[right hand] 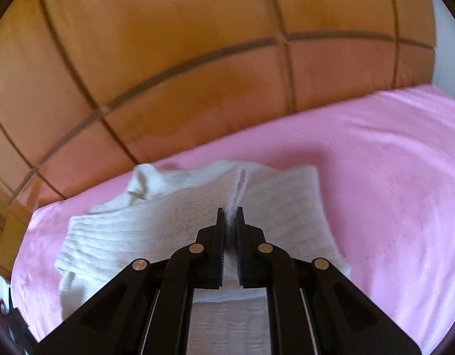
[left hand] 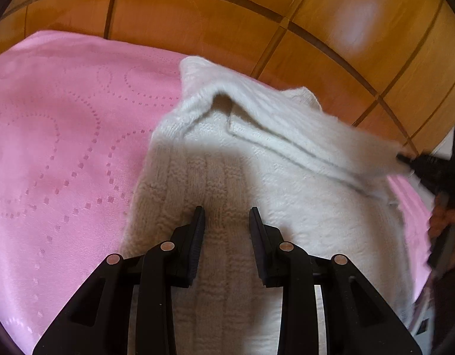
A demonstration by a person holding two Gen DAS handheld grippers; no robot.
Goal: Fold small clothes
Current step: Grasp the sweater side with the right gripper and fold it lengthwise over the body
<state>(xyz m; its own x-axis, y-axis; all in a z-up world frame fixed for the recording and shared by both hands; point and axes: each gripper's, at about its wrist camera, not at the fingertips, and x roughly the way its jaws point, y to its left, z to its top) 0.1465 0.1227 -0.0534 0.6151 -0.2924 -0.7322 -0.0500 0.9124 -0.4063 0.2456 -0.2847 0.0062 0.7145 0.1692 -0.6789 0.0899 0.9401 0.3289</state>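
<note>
White knit sweater [left hand: 257, 171] lies on the pink bedspread [left hand: 56, 148], no label or writing readable. Your left tongs [left hand: 227, 211] are spread apart, tips over the ribbed knit, gripping nothing. Your right tongs [right hand: 230, 211] are clenched on a fold of the sweater [right hand: 168, 222]. Wooden paneling [right hand: 168, 74] stands beyond both tongs, behind the bed.
</note>
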